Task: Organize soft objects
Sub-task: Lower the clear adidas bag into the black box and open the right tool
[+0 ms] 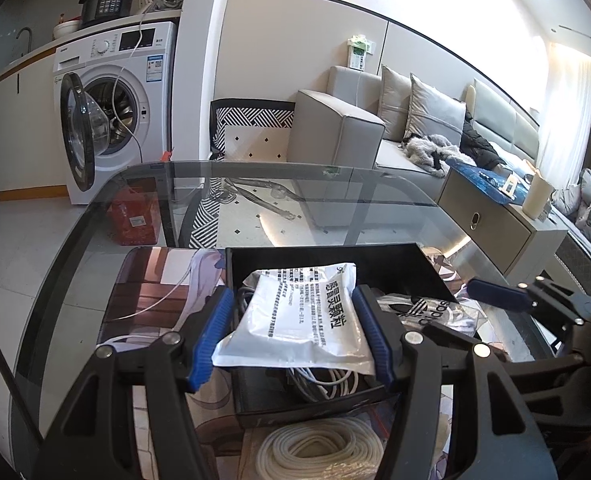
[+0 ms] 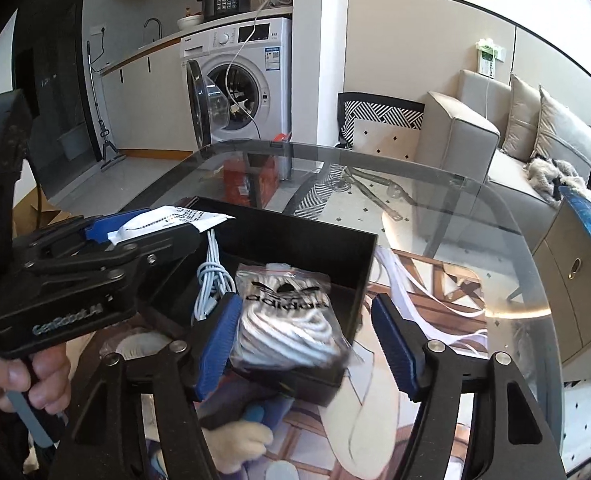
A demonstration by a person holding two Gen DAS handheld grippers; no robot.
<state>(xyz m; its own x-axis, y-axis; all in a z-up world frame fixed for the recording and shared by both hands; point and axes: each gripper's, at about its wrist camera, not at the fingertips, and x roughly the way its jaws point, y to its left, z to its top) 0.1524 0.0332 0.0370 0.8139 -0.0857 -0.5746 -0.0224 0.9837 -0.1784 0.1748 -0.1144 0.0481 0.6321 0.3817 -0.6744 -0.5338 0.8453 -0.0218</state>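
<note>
Left wrist view: my left gripper [image 1: 293,334] is clamped on the white printed pouch [image 1: 299,316], both blue pads pressing its sides, holding it above the black tray [image 1: 319,254] where pale cables [image 1: 323,382] lie; a coiled white rope [image 1: 319,450] sits on the mat just in front of the tray. Right wrist view: my right gripper [image 2: 305,346] is spread wide and released, its left pad beside the bagged white cord [image 2: 289,320] that rests in the tray's near corner on the glass table [image 2: 435,200].

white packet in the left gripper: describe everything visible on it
The white packet is a flat, soft pouch of glossy plastic with black Chinese print, slightly crumpled. It lies roughly level between the blue pads of the left gripper, over the black tray, above pale cables. Whether it touches them is unclear.
</note>
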